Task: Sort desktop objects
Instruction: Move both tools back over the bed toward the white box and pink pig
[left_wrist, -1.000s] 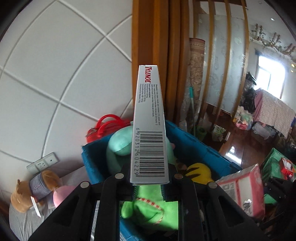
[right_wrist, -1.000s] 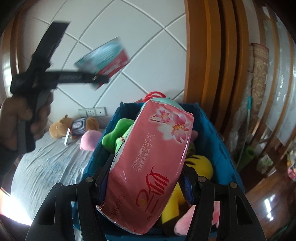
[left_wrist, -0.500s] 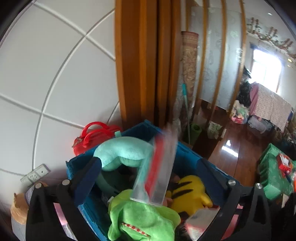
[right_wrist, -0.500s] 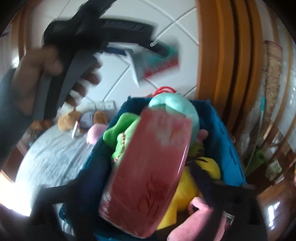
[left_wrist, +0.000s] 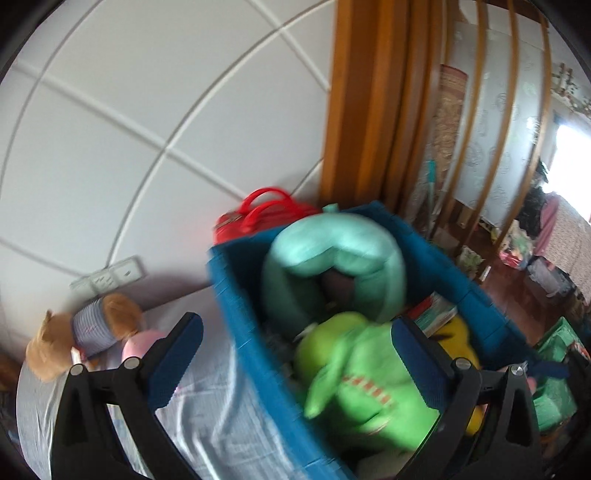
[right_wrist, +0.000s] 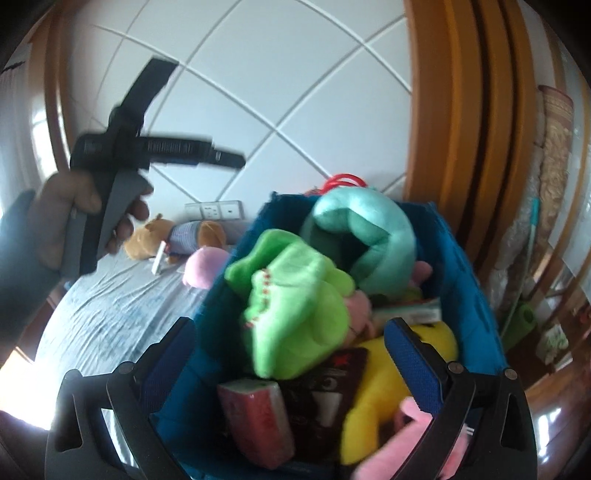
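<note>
While spread wide and empty over the blue bin (right_wrist: 458, 258), hung both grippers (right_wrist: 290, 349) above wrinkled grey bedsheet (right_wrist: 110, 314), white-panelled wall (right_wrist: 277, 74) ahead.

No legible text anywhere. Print on pink tissue pack (right_wrist: 258, 417) in blue bin (right_wrist: 469, 266) too blurred; white marks on dark packet (right_wrist: 325, 391) beside it unreadable.
</note>
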